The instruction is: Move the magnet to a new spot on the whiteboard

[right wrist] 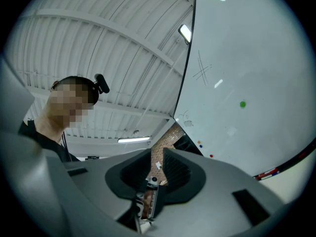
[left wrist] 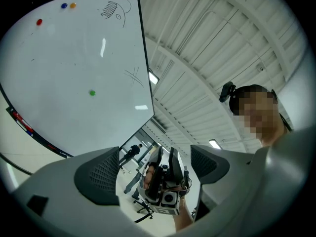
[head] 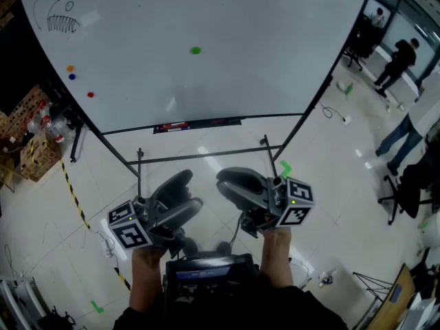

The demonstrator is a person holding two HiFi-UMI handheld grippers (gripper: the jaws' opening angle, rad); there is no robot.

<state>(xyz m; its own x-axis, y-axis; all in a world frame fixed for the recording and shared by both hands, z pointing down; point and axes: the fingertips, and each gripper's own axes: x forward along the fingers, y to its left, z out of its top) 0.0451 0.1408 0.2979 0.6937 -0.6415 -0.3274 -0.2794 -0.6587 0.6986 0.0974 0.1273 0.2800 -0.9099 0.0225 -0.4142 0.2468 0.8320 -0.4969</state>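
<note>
A small green magnet [head: 196,49] sticks near the middle of the big whiteboard [head: 261,40]; it also shows in the left gripper view [left wrist: 92,93] and the right gripper view [right wrist: 242,104]. Both grippers are held low, close to the person's body and well short of the board. My left gripper [head: 180,196] is open, its jaws wide apart [left wrist: 154,157], with only the other gripper seen between them. My right gripper [head: 237,184] is shut with nothing in it, only a thin slit between its pads [right wrist: 157,164].
Orange [head: 69,68], blue [head: 72,76] and red [head: 90,94] magnets sit at the board's left side, below a fish drawing [head: 60,14]. A marker tray [head: 198,124] runs along the bottom edge, above the stand's crossbar [head: 206,155]. Boxes [head: 27,136] lie left; people [head: 399,57] stand right.
</note>
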